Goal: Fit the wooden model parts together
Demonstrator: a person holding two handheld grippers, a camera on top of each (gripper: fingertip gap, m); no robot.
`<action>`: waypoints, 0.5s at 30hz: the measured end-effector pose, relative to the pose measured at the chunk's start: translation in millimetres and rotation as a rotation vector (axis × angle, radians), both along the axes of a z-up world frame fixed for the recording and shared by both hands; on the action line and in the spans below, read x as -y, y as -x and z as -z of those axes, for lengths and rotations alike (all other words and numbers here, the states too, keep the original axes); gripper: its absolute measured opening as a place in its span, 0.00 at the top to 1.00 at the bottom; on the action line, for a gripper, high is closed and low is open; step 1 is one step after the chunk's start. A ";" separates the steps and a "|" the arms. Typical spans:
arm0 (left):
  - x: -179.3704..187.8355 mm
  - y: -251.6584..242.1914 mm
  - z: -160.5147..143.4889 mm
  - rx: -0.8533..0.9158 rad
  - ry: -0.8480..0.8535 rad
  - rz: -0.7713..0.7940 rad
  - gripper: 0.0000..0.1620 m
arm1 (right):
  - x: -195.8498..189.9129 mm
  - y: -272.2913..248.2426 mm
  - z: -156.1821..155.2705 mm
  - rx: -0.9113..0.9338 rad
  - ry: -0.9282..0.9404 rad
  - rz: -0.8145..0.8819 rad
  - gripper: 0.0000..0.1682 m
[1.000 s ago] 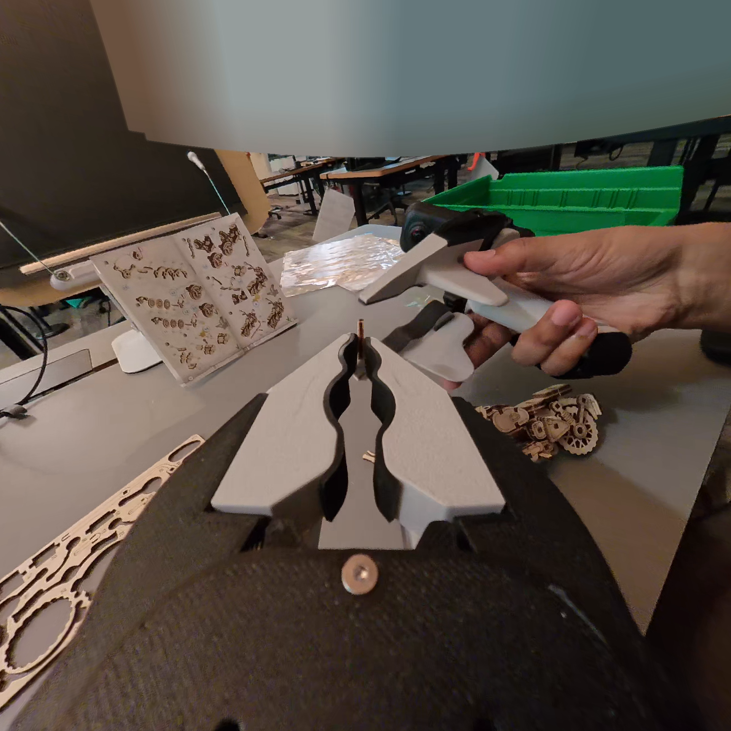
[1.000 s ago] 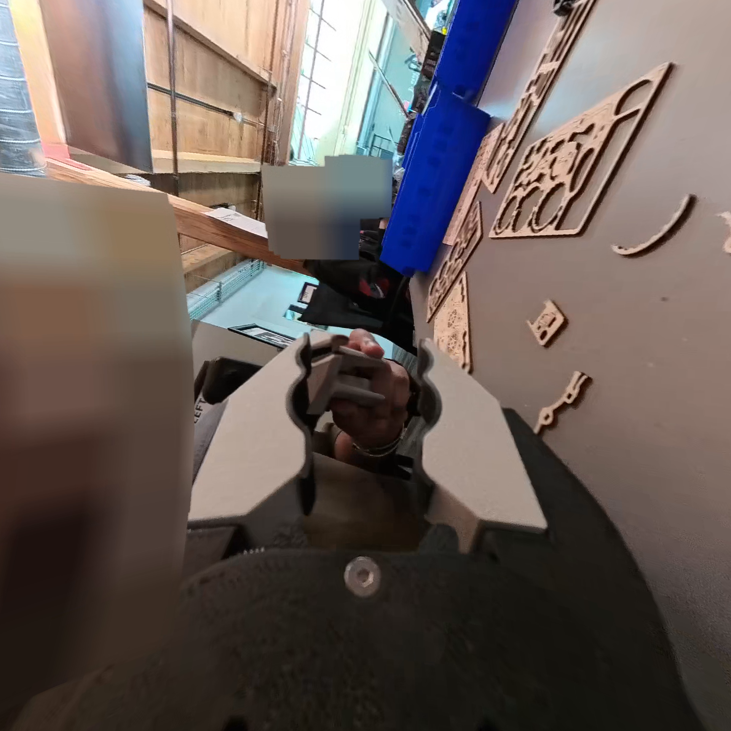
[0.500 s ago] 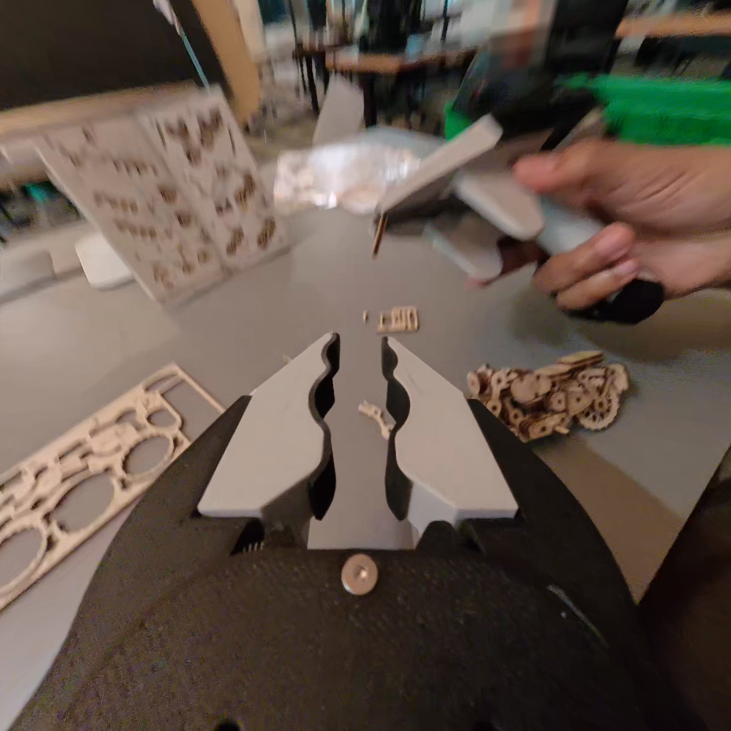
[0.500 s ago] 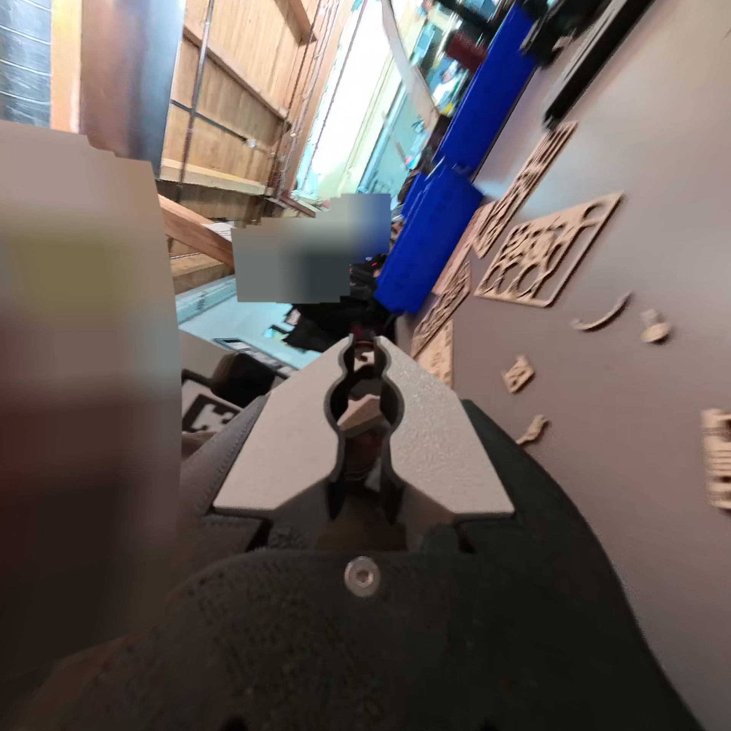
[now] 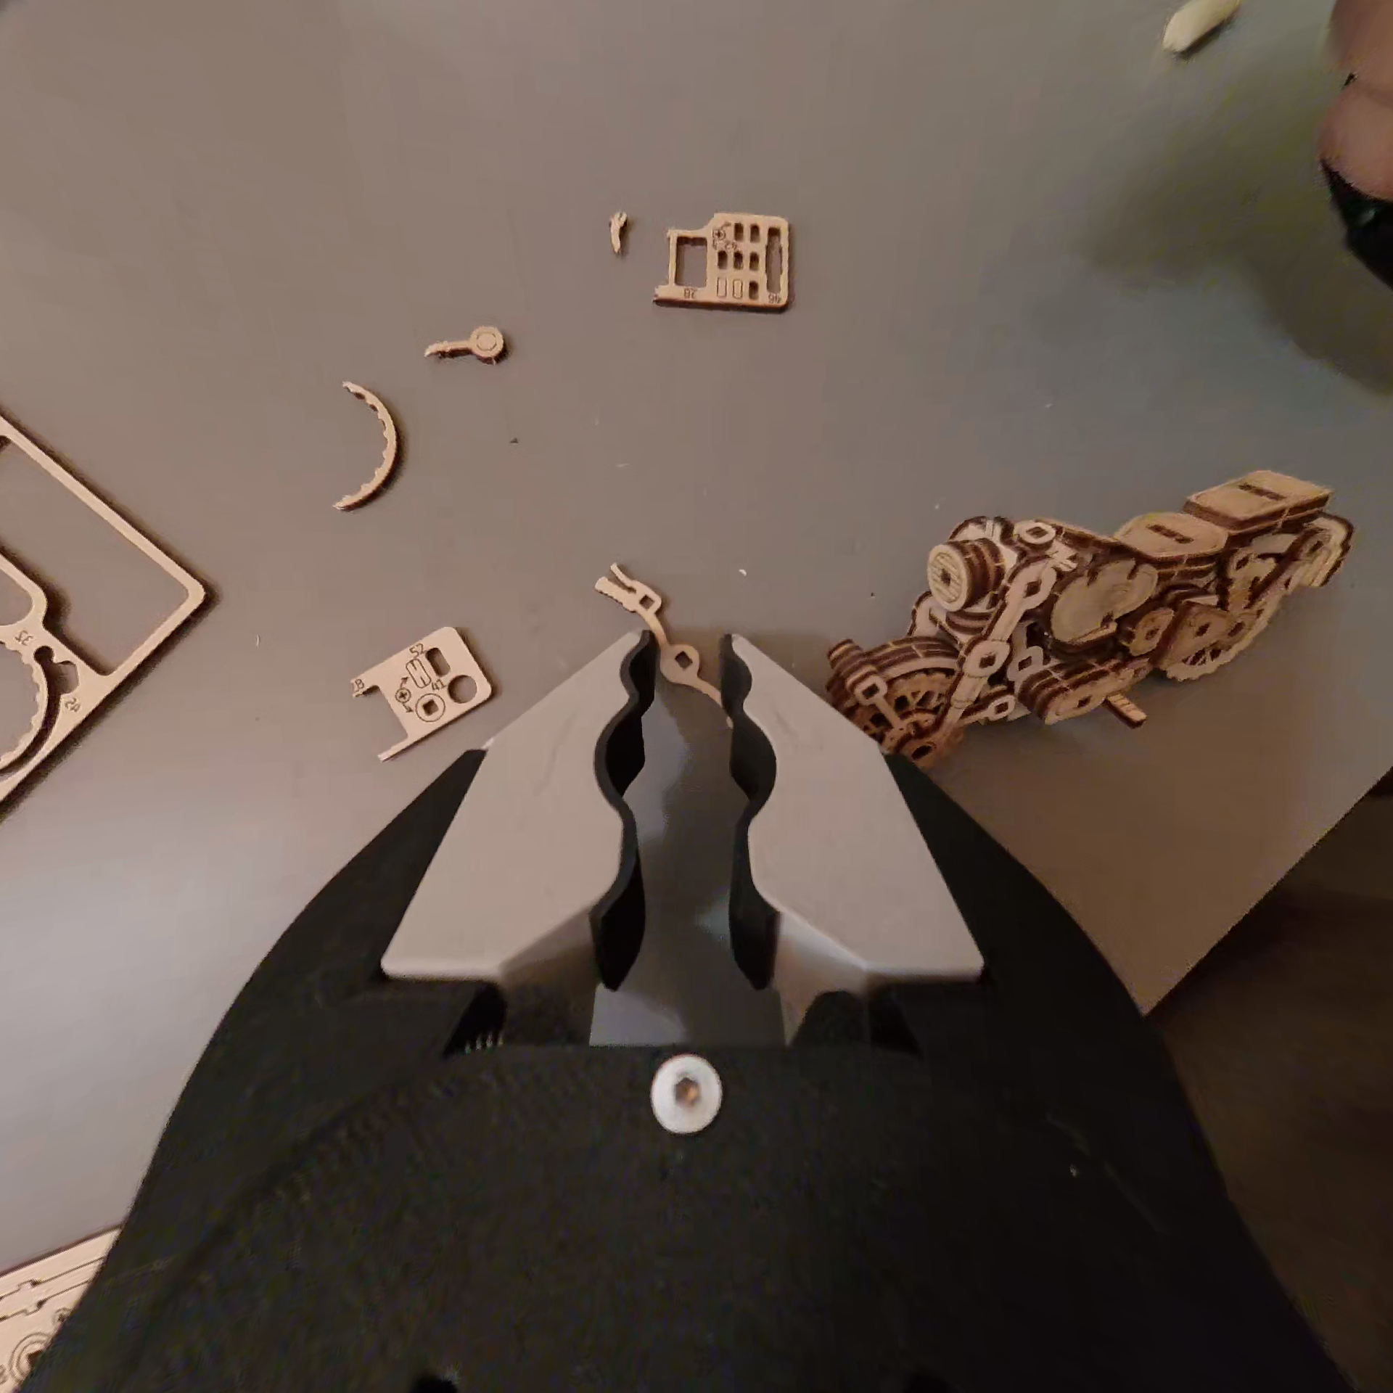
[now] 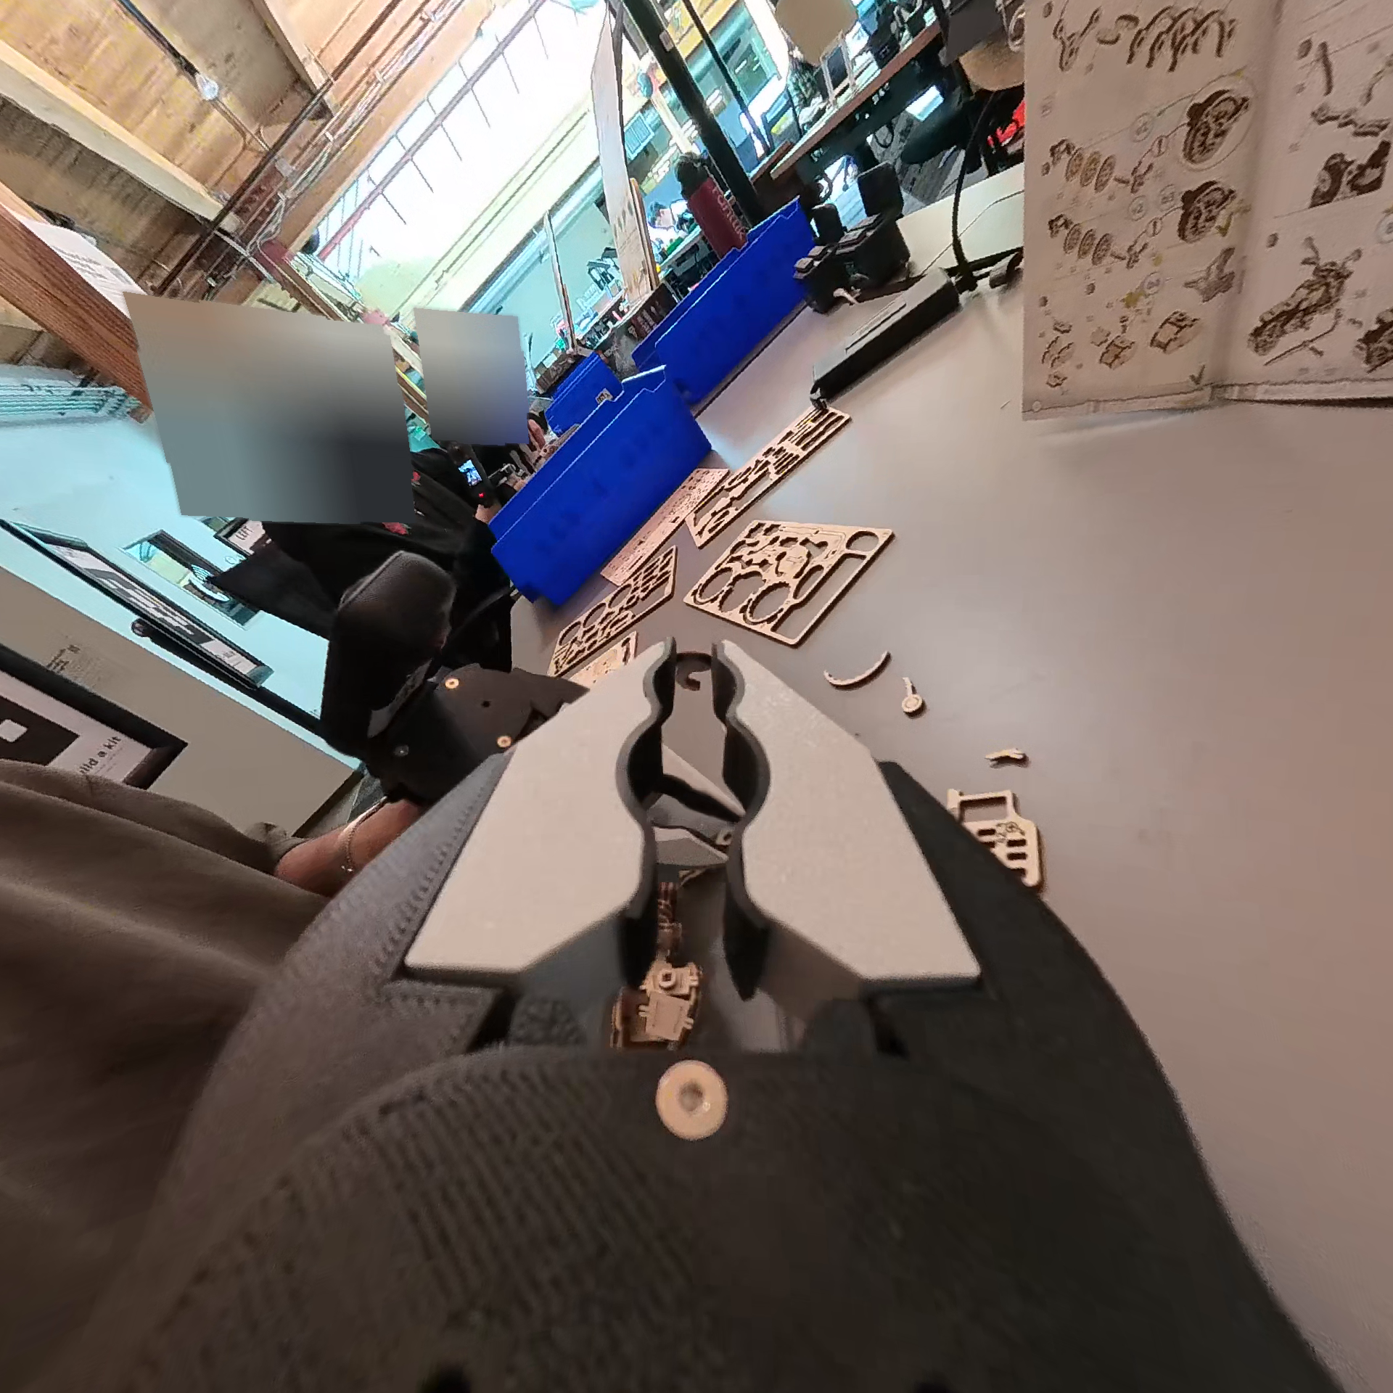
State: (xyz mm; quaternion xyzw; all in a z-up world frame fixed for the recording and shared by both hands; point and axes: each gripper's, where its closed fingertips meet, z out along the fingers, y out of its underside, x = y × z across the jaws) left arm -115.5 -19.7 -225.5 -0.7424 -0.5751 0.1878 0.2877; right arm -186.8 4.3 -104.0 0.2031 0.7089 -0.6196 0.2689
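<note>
Now my left gripper (image 5: pixel 684 647) points down at the grey table (image 5: pixel 904 362), jaws parted and empty, tips straddling a thin curved wooden lever piece (image 5: pixel 654 635) lying flat. Just right of it lies the part-built wooden motorcycle model (image 5: pixel 1093 618). My right gripper (image 6: pixel 692 657) is rolled sideways, jaws narrowly apart; I cannot tell whether they pinch anything. A punched wooden sheet (image 6: pixel 788 579) lies beyond.

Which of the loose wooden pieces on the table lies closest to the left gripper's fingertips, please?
The thin hooked strip: it runs right between the open left gripper fingertips, unlike the square tab to their left or the curved toothed arc beyond.
</note>
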 end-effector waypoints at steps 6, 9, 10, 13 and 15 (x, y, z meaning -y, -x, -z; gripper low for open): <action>1.1 -0.1 -3.4 0.002 -0.084 -0.010 0.96 | -0.9 1.6 -1.8 -0.002 0.011 0.005 0.95; 3.1 2.3 -17.1 -0.043 -0.187 -0.028 0.96 | 0.0 1.1 -1.1 -0.009 0.010 0.005 0.95; 4.5 3.6 -23.4 -0.067 -0.224 -0.035 0.96 | 0.5 0.2 -0.9 -0.016 0.010 0.004 0.95; 5.1 9.0 -51.6 -0.171 -0.434 -0.061 0.96 | 2.6 -6.0 -6.6 -0.068 0.042 -0.011 0.96; 0.7 9.1 -80.3 -0.228 -0.720 -0.062 0.96 | 3.7 -13.8 -14.4 -0.142 0.082 -0.031 0.96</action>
